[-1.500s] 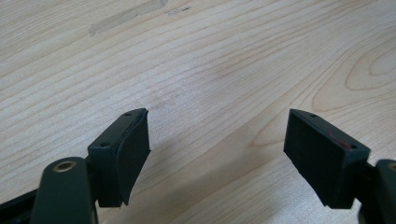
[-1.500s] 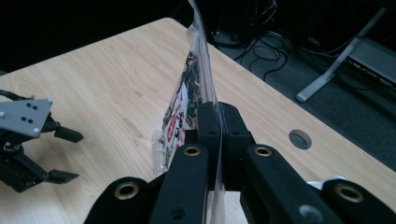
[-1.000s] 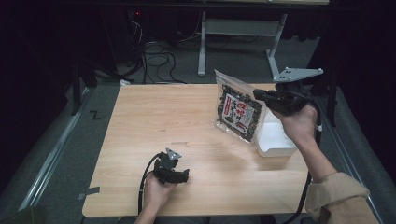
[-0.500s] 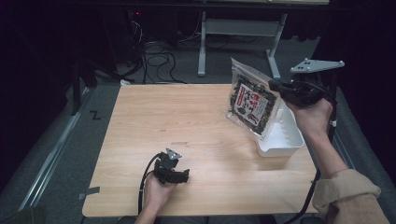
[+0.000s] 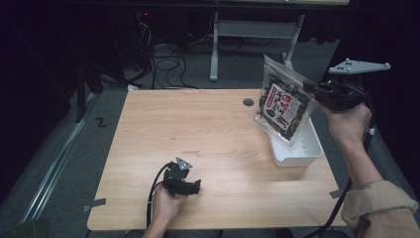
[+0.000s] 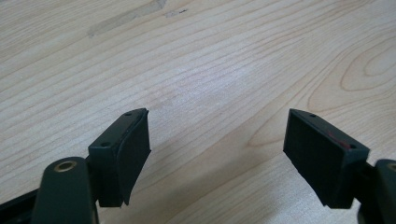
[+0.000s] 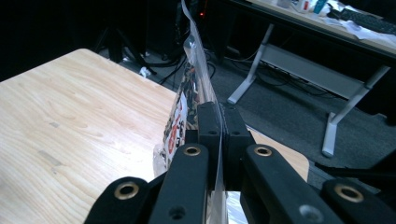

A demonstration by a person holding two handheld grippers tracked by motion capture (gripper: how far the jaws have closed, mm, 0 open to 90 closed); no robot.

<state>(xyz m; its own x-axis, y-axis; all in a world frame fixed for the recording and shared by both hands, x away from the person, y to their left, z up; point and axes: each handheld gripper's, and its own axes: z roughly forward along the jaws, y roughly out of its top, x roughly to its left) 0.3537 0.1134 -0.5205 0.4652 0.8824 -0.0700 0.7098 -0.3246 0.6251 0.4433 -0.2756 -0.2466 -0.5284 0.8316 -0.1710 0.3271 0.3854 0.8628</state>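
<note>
The white tray [image 5: 295, 148] is partly hidden behind the snack bag [image 5: 283, 105], which hangs tilted just above it, clear of the desk [image 5: 208, 129]. The right gripper [image 5: 315, 90] is clamped on the bag's upper edge; the bag's print is hard to read. Left of the tray the desk lies bare and open. The left gripper [image 6: 217, 154] rests with jaws wide apart on bare wood, far from the tray. Since a second ago the bag has lifted off the desk and moved over the tray.

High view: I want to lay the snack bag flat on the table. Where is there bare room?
Bare wood runs from the left gripper to the far edge of the table. The right end is crowded by the white tray under the snack bag.
</note>
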